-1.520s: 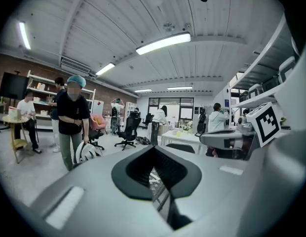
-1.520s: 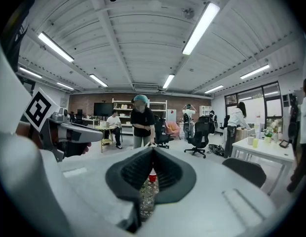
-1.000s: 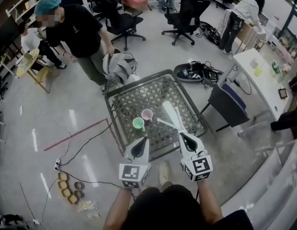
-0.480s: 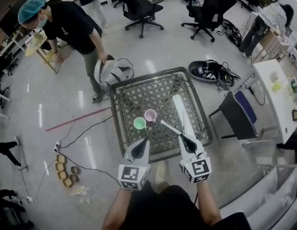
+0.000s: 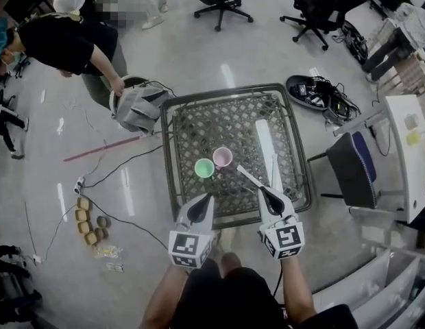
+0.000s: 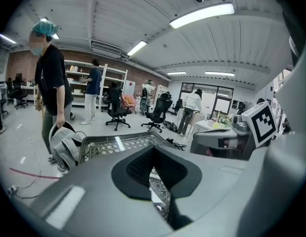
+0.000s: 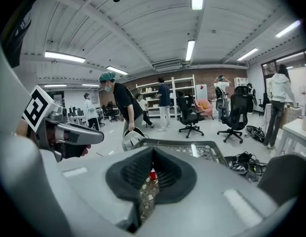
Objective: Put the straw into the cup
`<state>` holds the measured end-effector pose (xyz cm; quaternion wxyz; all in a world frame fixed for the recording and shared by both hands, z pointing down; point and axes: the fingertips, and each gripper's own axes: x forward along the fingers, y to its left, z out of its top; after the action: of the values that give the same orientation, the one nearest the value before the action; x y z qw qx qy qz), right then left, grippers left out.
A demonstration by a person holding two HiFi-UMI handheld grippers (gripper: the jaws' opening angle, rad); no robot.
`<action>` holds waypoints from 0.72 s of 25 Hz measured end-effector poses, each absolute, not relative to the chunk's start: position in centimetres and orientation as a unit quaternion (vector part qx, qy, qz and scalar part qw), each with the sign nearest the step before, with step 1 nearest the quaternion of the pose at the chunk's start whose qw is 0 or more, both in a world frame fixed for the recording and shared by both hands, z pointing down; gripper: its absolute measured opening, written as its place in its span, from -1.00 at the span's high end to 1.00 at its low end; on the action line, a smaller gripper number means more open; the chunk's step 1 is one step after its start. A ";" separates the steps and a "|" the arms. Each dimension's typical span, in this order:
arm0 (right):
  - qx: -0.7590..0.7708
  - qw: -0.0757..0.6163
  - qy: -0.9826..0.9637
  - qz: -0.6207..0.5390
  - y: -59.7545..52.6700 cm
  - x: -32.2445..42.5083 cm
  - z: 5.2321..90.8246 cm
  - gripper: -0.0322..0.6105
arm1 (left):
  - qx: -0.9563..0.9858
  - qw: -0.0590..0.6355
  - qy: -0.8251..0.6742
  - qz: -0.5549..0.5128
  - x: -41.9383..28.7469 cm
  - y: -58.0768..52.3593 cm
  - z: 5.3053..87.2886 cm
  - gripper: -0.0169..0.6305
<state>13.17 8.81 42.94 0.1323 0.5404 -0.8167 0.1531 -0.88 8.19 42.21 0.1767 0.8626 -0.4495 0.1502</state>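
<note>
1. Thin straight white straw [image 5: 250,177]: lies slantwise on the square metal-framed lattice-top table [image 5: 219,125]. Plain white along the whole visible length, with no bend or markings that I can make out.
2. Straw position: the far end is just beside the small round pink cup [image 5: 222,157], on its lower-right side, and outside the cup. The near end runs up to the tip of the right gripper [image 5: 265,192]. Contact there cannot be told from the head view.
3. Small round green cup [image 5: 204,168]: upright, just beside the pink cup on its left. Both cups open upward, near the middle of the table.
4. Right gripper [image 7: 152,172]: fingers pressed together. Only a narrow slit shows below the pads, with the lattice pattern visible through it. A small red speck sits at the top of the slit, too small to identify. No straw seen between the pads.
5. Left gripper [image 5: 208,199]: tip over the near part of the table, below the green cup. In its own view the left gripper [image 6: 154,169] has its fingers together, with the lattice showing through the slit and nothing pinched.
6. Both grippers sit side by side at the near table edge, each pointing toward the cups.
7. Surroundings: a person in a black top [image 5: 62,43] holds a grey backpack [image 5: 137,108] beside the far-left table corner.
</note>
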 end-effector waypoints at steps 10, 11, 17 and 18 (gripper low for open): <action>0.527 0.174 -0.808 0.197 7.5 12.8 50.8 0.89 | 0.848 0.224 -0.450 0.167 -1.6 6.6 49.4 0.93; 0.525 0.177 -0.808 0.201 7.4 12.8 51.6 0.89 | 0.847 0.228 -0.449 0.171 -1.6 6.7 50.3 0.93; 0.513 0.198 -0.808 0.212 6.7 12.8 56.1 0.89 | 0.842 0.247 -0.443 0.185 -1.3 6.3 54.7 0.93; 0.512 0.201 -0.807 0.214 6.6 12.8 56.7 0.89 | 0.840 0.253 -0.443 0.186 -1.3 6.3 55.3 0.93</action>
<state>12.82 6.56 56.71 0.2013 0.5119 -0.8074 0.2137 -1.30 6.27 55.29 0.2526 0.8397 -0.4433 0.1861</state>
